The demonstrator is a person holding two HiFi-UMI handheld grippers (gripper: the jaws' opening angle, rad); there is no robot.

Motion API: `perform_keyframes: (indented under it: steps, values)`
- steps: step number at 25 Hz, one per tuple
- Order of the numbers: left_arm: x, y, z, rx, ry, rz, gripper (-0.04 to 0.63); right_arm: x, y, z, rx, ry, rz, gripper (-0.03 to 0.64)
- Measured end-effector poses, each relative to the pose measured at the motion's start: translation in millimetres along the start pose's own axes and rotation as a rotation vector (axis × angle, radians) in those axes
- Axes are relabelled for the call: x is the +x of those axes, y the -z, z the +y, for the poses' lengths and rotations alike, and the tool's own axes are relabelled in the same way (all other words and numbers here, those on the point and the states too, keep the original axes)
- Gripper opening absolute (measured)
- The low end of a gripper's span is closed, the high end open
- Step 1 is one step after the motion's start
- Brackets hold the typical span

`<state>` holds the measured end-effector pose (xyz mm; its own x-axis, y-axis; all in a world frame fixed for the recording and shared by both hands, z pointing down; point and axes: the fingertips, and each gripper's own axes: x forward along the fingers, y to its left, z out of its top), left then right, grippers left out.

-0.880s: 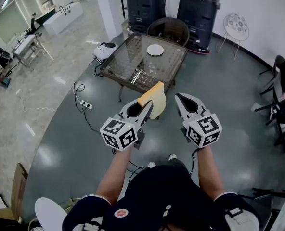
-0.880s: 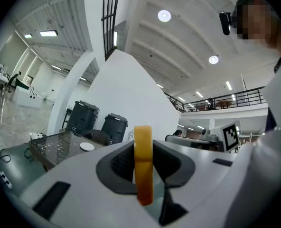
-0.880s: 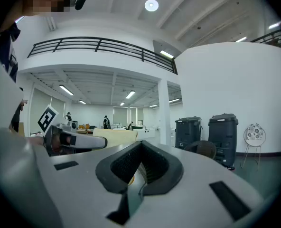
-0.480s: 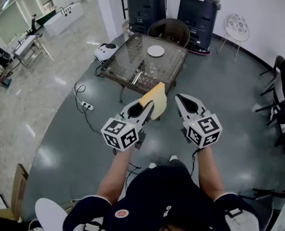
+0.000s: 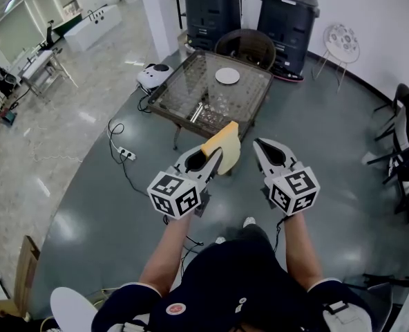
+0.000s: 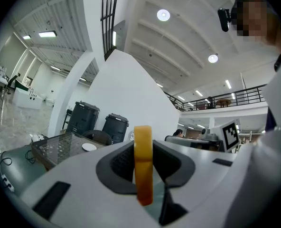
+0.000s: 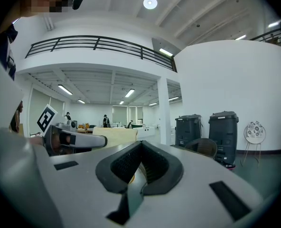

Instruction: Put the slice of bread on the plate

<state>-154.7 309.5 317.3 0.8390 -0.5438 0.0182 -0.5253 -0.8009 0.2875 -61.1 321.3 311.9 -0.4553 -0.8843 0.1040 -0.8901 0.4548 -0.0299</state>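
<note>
Item: slice of bread, upright, clamped edge-on in left gripper. Right gripper: jaws together, empty. Change: glass desk and its white plate slightly nearer than a moment ago; bread well apart from plate, carry unfinished

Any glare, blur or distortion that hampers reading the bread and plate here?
Head view: sharp, evenly lit, fisheye-curved; the plate is small but clear. Left gripper view: bread slice edge-on and sharp; a ceiling lamp blooms mildly. Right gripper view: dark vignetted corners, otherwise clear.
</note>
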Motion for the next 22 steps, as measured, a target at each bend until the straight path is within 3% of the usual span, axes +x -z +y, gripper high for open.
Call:
perform_keyframes:
  steps: [11,22]
  values:
    - [32.5,-1.2,31.3,0.000,-0.014,-0.002,0.092,40.2,0.2,-32.8,-0.007,-0.015,-0.006,0.007]
    - [116.1,-9.6,84.2,0.005,-0.048,0.018,0.092,107.8,1.6,-113.6,0.020,-0.046,-0.007,0.006]
